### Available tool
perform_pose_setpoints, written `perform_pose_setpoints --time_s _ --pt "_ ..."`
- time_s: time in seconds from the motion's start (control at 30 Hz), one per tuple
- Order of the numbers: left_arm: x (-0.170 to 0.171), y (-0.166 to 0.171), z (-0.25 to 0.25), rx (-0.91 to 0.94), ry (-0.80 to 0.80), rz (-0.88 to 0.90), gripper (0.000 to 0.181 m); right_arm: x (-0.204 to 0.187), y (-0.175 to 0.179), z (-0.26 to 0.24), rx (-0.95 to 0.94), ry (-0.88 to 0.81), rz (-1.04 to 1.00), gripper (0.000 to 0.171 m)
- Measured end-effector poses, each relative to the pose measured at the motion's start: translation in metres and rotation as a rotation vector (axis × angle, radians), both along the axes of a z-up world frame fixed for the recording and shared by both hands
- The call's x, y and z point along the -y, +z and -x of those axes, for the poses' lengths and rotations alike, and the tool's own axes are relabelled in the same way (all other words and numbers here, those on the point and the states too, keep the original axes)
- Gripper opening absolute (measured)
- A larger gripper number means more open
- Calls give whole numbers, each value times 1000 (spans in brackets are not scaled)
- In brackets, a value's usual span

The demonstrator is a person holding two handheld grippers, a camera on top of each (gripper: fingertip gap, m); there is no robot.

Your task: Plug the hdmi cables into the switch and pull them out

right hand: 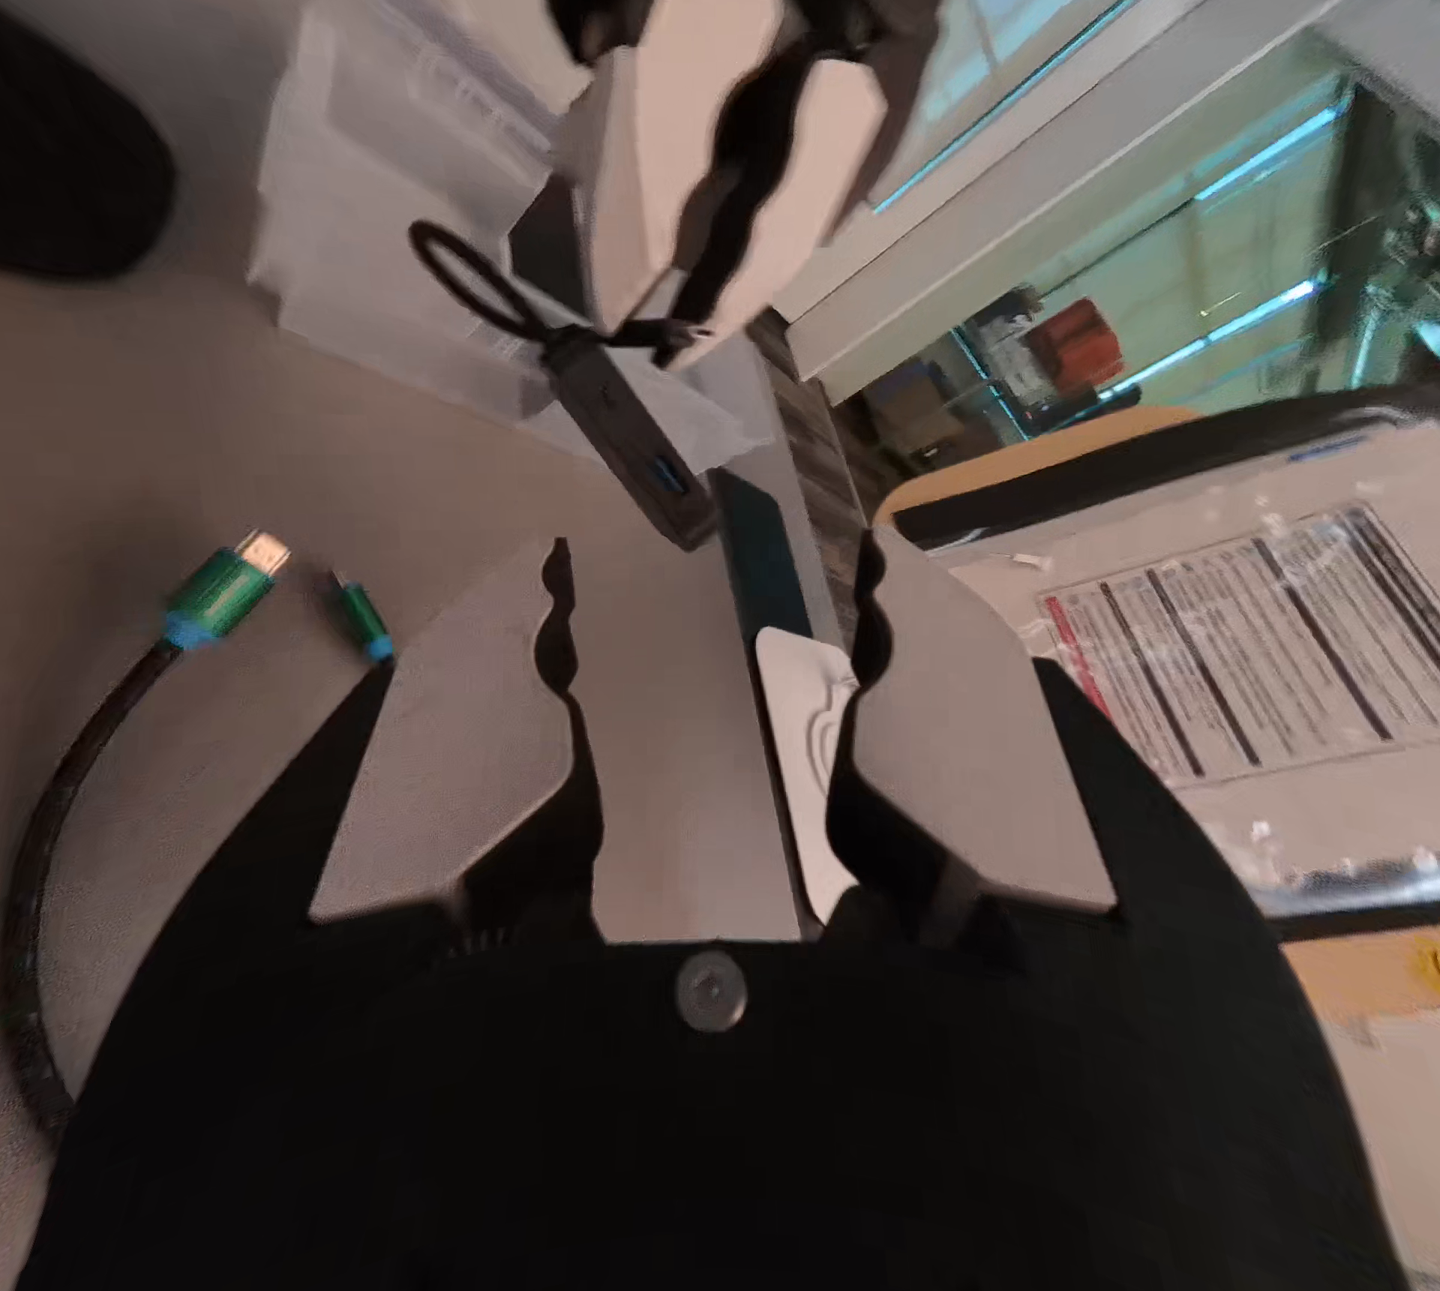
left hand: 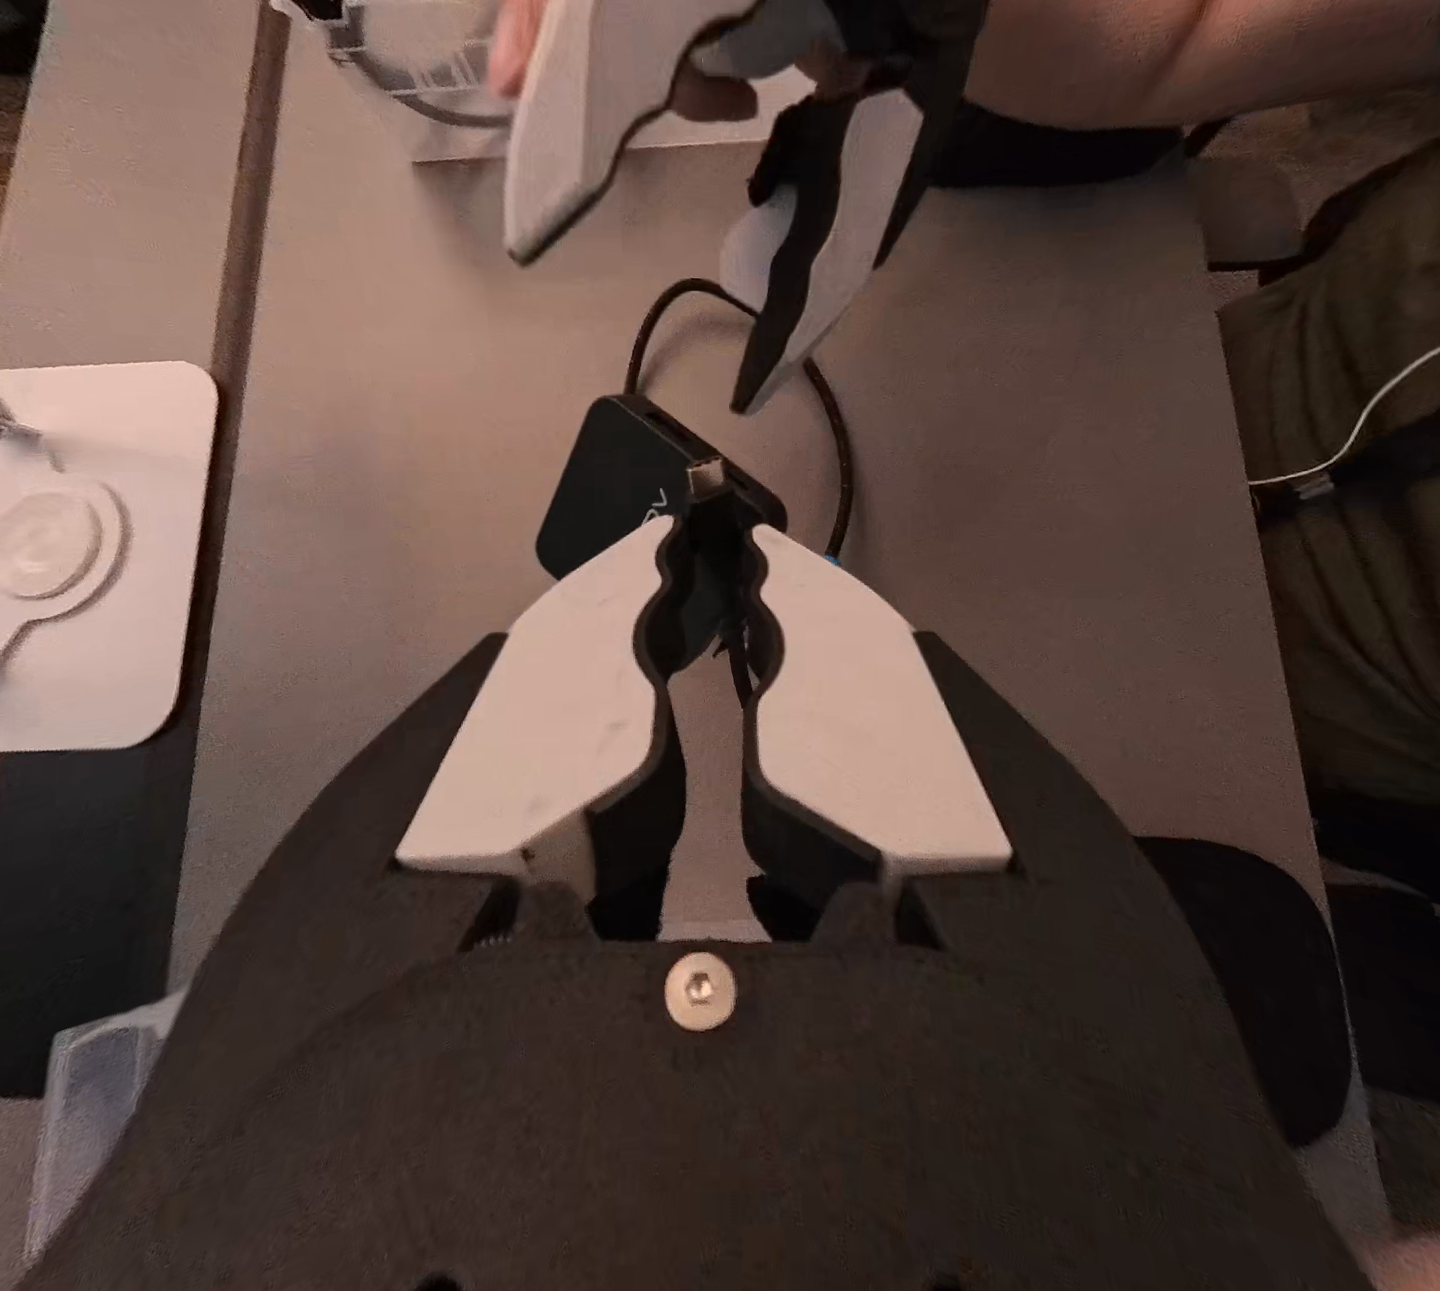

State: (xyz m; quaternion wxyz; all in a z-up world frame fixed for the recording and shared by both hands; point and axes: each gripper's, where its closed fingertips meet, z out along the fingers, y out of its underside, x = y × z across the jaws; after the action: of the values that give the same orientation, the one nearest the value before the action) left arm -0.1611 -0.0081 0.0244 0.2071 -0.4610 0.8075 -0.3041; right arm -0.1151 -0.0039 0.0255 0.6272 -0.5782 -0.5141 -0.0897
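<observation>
My left gripper is shut on a black plug with a silver tip, on a thin black cable that loops back to the small black switch. The switch sits just beyond my fingertips on the grey table. My right gripper hovers open and empty above and behind the switch. In the right wrist view the right gripper is open, the switch is ahead of it, and the left gripper is beyond. Two green HDMI plugs lie loose on the table to the left.
A clear container with more cables stands at the back left. A white moulded tray lies over the left table edge. A person's forearm crosses the top right. A white plastic box and a printed sheet show in the right wrist view.
</observation>
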Motion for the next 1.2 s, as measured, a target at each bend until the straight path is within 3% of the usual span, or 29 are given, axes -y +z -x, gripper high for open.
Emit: perform_pose_setpoints --time_s 0.2,0.23,0.27,0.3,0.37,0.43,0.53,0.67,0.77,0.93,1.03,1.2 --pt "24 -17 -9 -82 -75 52 13 -2 -34 17 124 26 65 60" --pt "33 -15 -8 -85 -118 67 13 -2 -38 17 134 26 89 53" --pt "40 -13 -6 -89 -152 86 13 3 -43 20 130 63 134 30" --pt "46 -9 -6 -84 -165 113 13 11 -46 25 100 130 187 20" --pt "43 10 -14 -5 -123 155 18 23 -43 32 -25 219 320 15" --pt "25 45 -22 162 -26 177 57 24 -32 33 -236 250 492 15" --pt "-4 96 -12 397 104 195 79 20 -17 30 -629 312 840 14" --pt "-21 93 10 444 217 -72 83 0 4 15 -1278 407 1271 14" --pt "-23 58 15 357 257 -373 75 1 13 5 -1514 628 1508 14" --pt "-15 31 3 341 244 -750 67 10 7 9 -1556 764 1788 14" --pt "-1 41 -10 415 170 -944 63 14 4 14 -1530 758 1837 14" --pt "5 32 -23 331 82 -1111 56 19 5 19 -1518 782 1880 14"
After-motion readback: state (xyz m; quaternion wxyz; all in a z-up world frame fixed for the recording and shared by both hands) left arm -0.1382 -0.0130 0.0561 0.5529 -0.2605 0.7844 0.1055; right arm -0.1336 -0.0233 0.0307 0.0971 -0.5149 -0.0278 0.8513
